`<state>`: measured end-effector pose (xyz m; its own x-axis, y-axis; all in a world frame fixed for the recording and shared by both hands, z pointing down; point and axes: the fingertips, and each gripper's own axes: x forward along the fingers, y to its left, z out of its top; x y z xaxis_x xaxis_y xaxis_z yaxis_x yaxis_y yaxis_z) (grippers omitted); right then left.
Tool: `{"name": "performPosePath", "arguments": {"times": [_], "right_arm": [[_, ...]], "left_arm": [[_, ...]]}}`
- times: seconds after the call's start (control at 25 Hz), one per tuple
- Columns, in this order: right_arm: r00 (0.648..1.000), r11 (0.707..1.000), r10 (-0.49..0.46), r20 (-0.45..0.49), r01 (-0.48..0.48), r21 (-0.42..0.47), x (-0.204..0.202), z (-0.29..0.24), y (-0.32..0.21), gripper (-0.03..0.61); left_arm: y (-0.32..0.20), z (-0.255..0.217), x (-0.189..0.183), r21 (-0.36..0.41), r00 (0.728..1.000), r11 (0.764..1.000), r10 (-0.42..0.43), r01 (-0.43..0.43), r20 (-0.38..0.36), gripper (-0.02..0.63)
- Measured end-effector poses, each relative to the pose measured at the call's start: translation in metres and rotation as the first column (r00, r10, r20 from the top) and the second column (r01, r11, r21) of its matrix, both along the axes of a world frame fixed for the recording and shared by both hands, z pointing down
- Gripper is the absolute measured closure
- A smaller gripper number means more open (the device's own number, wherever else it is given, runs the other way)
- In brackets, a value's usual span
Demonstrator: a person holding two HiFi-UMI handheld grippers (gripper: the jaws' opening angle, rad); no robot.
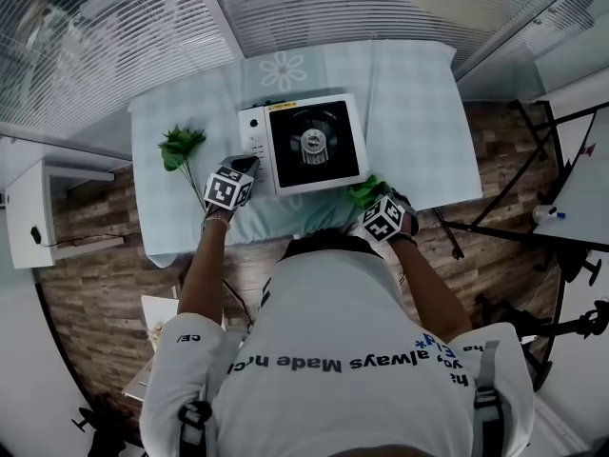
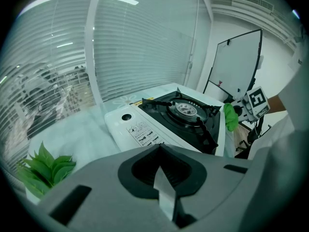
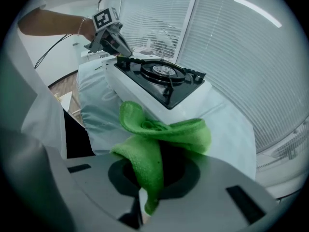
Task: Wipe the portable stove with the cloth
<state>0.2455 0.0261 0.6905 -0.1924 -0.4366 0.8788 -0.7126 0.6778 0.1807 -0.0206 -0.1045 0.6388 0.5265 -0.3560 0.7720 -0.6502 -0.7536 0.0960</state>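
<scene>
I had the white portable stove with the black top plate [image 1: 303, 146] sitting around the middle of the table covered in a pale checked cloth [image 1: 419, 112], a little toward the near edge. Its control panel faced the left edge, and the round burner [image 1: 312, 141] sat in the centre of the black plate.

My right gripper [image 3: 145, 197] was clamped on the bright green microfibre cloth [image 3: 159, 134]. One fold was pinched between the jaws and the rest bunched up and flopped forward above them. From the head view that cloth [image 1: 363, 190] hung at the stove's near right corner, just beside the white casing, with the right gripper [image 1: 373, 198] behind it over the near edge of the table. I could not tell whether the cloth touched the stove.

My left gripper [image 2: 160, 146] had its jaws pressed together with nothing between them. It pointed along the stove [image 2: 145, 124] from the near left corner. In the right gripper view its tip [image 3: 118, 45] sat right at that corner of the stove [image 3: 159, 79], though I could not make out whether it made contact.

A small green leafy sprig [image 1: 179, 147] lay near the left edge of the table, well apart from the stove. It showed low in the left gripper view [image 2: 46, 166] too.
</scene>
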Motion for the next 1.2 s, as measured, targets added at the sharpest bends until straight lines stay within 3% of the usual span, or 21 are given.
{"name": "performPosePath", "arguments": {"times": [0.44, 0.68, 1.2], "right_arm": [[0.997, 0.996, 0.055, -0.05, -0.058, -0.064, 0.038, 0.0, -0.013, 0.555], [0.991, 0.994, 0.104, -0.078, -0.107, -0.033, 0.058, -0.006, -0.036, 0.555], [0.992, 0.995, 0.092, -0.083, -0.094, -0.026, 0.052, -0.004, -0.111, 0.555]], "left_arm": [[0.0, 0.001, 0.002, -0.015, 0.999, 1.0, 0.013, -0.013, -0.035, 0.603], [0.001, 0.001, 0.001, -0.025, 0.998, 0.999, 0.021, -0.022, -0.057, 0.603], [0.0, 0.0, 0.002, -0.029, 0.991, 1.0, -0.005, 0.001, -0.132, 0.603]]}}
